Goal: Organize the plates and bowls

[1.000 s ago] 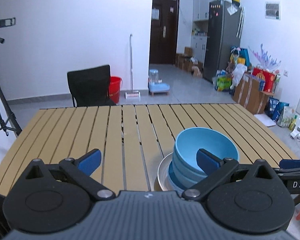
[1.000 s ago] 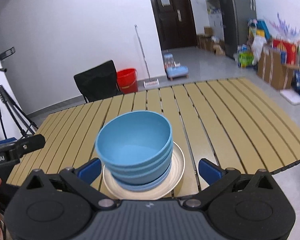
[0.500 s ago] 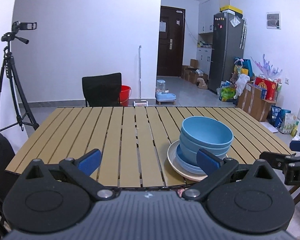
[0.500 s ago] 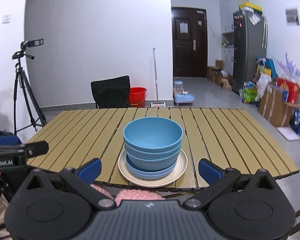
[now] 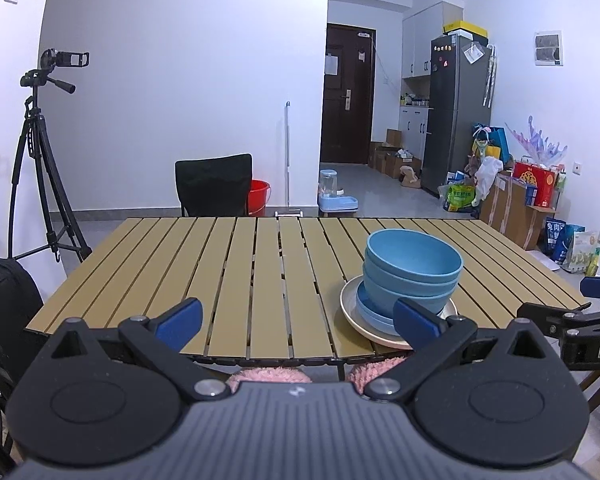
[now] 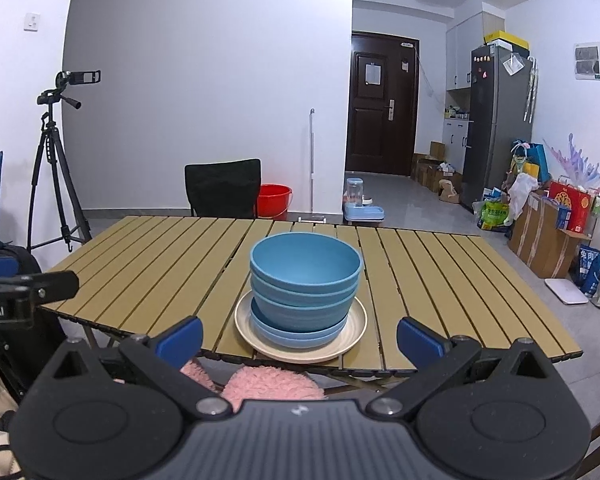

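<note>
A stack of blue bowls (image 5: pixel 412 270) (image 6: pixel 305 280) sits on a blue plate, which rests on a cream plate (image 5: pixel 350 314) (image 6: pixel 244 324) near the front edge of the slatted wooden table (image 5: pixel 220 272) (image 6: pixel 148 264). My left gripper (image 5: pixel 298 322) is open and held back from the table edge, with the stack ahead to its right. My right gripper (image 6: pixel 300 336) is open too, pulled back with the stack centred ahead between its blue fingertips (image 6: pixel 180 338). Neither holds anything.
A black chair (image 5: pixel 214 184) (image 6: pixel 222 186) stands behind the table, with a red bucket (image 6: pixel 274 200) beside it. A camera tripod (image 5: pixel 40 152) (image 6: pixel 56 160) is at the left. Pink fluffy slippers (image 6: pixel 272 384) show under the near table edge. Boxes and bags crowd the right wall.
Both grippers have drawn back and lowered away from the stack, from over the table to beyond its front edge. The stack has stayed in place.
</note>
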A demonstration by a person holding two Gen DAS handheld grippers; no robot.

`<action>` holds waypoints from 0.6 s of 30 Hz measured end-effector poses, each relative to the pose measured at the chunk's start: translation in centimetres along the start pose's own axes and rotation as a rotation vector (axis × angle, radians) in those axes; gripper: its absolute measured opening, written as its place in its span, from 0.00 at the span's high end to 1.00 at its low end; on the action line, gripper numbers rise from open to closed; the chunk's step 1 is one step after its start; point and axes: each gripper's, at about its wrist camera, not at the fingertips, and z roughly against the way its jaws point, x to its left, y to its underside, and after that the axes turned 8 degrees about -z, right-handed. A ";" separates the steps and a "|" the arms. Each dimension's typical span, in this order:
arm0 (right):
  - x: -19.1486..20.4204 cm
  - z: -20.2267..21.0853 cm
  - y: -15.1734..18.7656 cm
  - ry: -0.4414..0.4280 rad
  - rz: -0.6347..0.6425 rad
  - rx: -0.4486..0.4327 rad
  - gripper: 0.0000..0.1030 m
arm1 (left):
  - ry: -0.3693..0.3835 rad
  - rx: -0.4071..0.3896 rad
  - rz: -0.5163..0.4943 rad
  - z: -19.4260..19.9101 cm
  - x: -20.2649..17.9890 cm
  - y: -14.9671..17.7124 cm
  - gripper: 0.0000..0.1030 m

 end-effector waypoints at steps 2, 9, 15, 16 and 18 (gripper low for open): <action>0.0 0.0 0.1 -0.004 -0.005 0.003 0.00 | 0.002 0.002 -0.002 -0.1 -0.1 0.0 0.00; -0.1 0.0 0.5 -0.007 -0.013 0.012 0.00 | 0.006 0.004 -0.006 -0.2 -0.2 0.2 0.00; 0.1 -0.1 0.6 -0.008 -0.010 0.017 0.00 | 0.009 0.007 -0.003 -0.3 -0.1 0.4 0.00; 0.1 -0.1 0.6 -0.009 -0.010 0.017 0.00 | 0.009 0.006 -0.002 -0.2 -0.1 0.4 0.00; 0.1 -0.1 0.6 -0.009 -0.010 0.017 0.00 | 0.009 0.006 -0.003 -0.2 -0.1 0.5 0.00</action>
